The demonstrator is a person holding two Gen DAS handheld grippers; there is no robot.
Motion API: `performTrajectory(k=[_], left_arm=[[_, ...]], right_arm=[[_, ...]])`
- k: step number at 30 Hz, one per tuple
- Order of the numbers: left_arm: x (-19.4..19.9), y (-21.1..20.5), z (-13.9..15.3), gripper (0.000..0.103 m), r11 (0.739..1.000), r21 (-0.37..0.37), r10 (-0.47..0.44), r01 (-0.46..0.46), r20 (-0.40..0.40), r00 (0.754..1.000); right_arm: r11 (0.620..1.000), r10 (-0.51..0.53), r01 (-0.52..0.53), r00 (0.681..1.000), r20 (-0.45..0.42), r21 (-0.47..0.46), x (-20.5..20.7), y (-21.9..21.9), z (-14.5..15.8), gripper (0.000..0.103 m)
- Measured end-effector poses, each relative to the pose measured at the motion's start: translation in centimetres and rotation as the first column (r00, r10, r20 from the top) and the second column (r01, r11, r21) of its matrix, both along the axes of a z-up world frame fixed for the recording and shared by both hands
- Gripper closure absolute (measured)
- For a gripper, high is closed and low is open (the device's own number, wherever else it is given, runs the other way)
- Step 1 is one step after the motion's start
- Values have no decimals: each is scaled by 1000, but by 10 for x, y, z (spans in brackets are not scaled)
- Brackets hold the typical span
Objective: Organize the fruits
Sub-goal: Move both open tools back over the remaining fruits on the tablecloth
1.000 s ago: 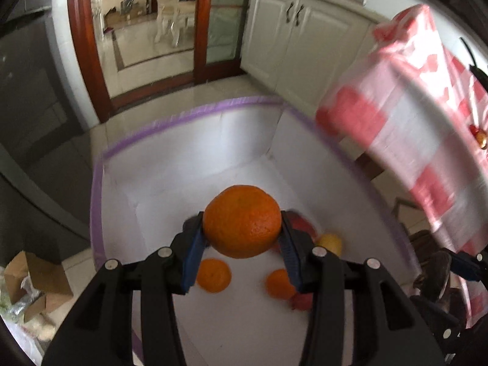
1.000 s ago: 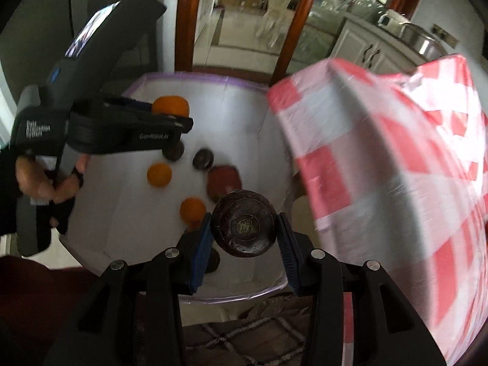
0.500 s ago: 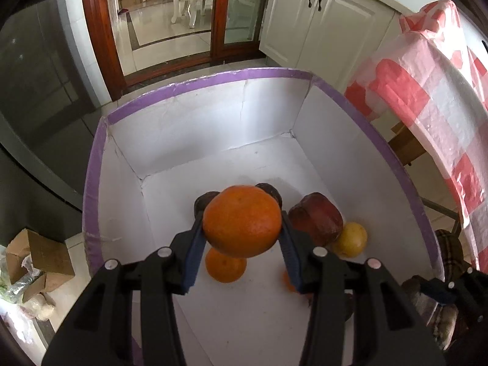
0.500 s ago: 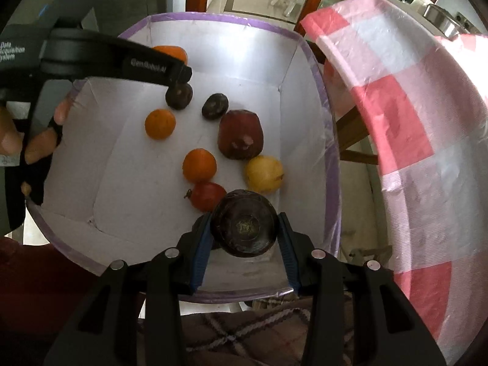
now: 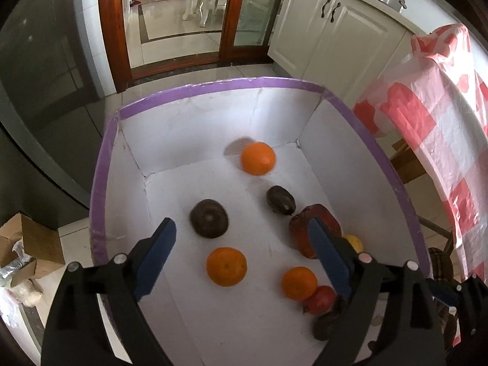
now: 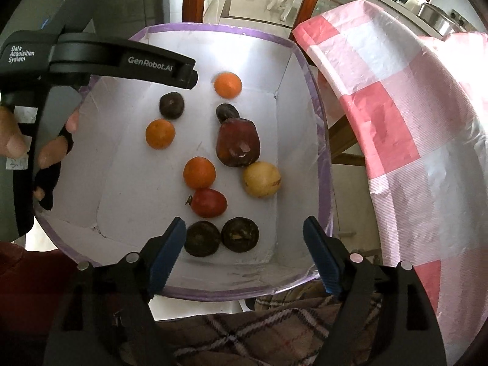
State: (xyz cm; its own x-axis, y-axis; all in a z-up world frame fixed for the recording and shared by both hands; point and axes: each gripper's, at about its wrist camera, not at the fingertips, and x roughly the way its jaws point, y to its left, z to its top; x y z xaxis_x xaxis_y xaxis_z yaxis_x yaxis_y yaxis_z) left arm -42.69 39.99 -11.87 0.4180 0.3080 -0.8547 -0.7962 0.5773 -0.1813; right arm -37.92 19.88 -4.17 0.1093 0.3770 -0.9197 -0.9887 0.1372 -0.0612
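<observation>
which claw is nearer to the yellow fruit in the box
Right. The right claw hangs open just above the near end of the box, with the yellow fruit a little beyond its fingertips. The left claw reaches in from the far left side, further off.

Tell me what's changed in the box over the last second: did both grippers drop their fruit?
Yes. The left gripper let go of its orange, now by the box's far wall. The right gripper released its dark round fruit, now beside another near the close wall. Both sets of jaws are opening, nothing between them. The other fruits kept their places.
</observation>
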Motion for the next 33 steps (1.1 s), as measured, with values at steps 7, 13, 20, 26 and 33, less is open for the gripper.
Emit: performTrajectory(k=[7,13,20,26,33], left_arm=[[-2,1,2,14,1000,-6,7,-6,13,1000],[-1,1,28,14,997,72,16,-19,37,999],[34,-13,119,2,954,298,-16,-32,156,988],[130,-68,182,2,913,382,-220,141,173,960],[276,-170,191,2,813,353,-517,462,75,853]], right_arm=[[1000,-3,3,1000,-4,28,2,-3,12,25],[989,-10,17,999,-47,147,6,-10,49,25],[899,-105,140,989,-105,416,44,-46,136,19],[745,-390,373,916,-92,553,122,-105,187,16],[554,-708,666,692,-138,499,231,-181,174,16]])
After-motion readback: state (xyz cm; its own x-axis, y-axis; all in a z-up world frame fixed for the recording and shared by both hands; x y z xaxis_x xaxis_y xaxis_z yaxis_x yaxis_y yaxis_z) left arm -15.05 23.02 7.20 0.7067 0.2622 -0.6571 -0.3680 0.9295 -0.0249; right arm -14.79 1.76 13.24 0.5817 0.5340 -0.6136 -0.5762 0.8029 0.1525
